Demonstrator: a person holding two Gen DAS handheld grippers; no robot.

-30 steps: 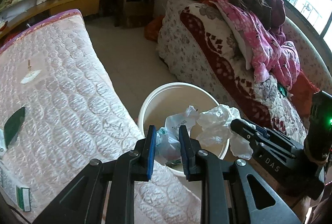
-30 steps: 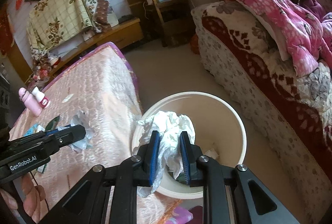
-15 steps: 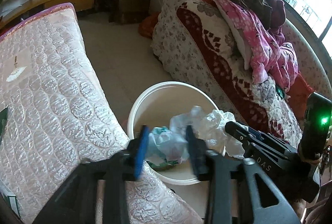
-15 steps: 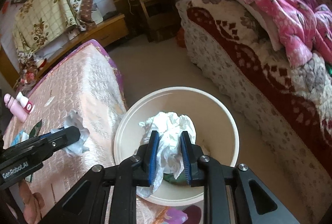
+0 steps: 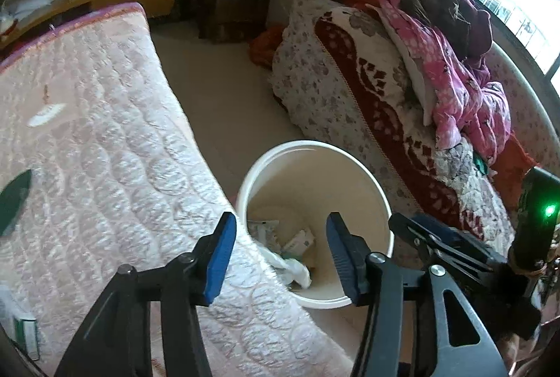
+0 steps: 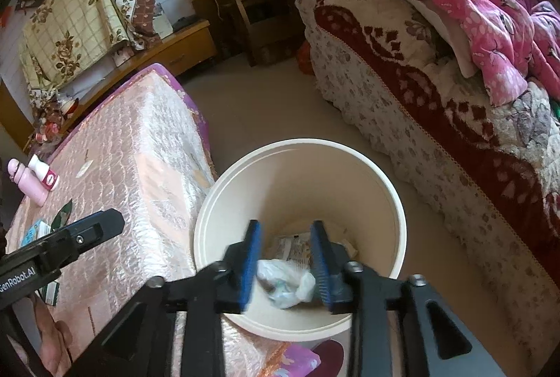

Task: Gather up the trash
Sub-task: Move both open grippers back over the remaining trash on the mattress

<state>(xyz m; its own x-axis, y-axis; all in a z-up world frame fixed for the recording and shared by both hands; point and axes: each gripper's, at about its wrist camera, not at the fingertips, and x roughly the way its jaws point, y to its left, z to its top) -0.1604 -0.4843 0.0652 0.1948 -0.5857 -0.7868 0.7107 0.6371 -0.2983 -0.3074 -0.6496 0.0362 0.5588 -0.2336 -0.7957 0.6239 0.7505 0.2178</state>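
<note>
Both tongs are hanging over the round cream plastic bin, jaws having just been opening: left tongs released and empty, right tongs released, the crumpled white tissue wad dropping loose between them into the bin. Risk: more litter, like the green leaf-shaped wrapper, is sitting on the pink quilted mattress; the bin is crowding the mattress edge, so a careless swing back could knock it over.

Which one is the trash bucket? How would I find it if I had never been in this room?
Look at the bare floor between the pink quilted mattress and the sofa with the red-patterned blanket. The bucket stands there, tight against the mattress corner. It is the only round, cream-coloured open tub, with crumpled white trash at the bottom.
</note>
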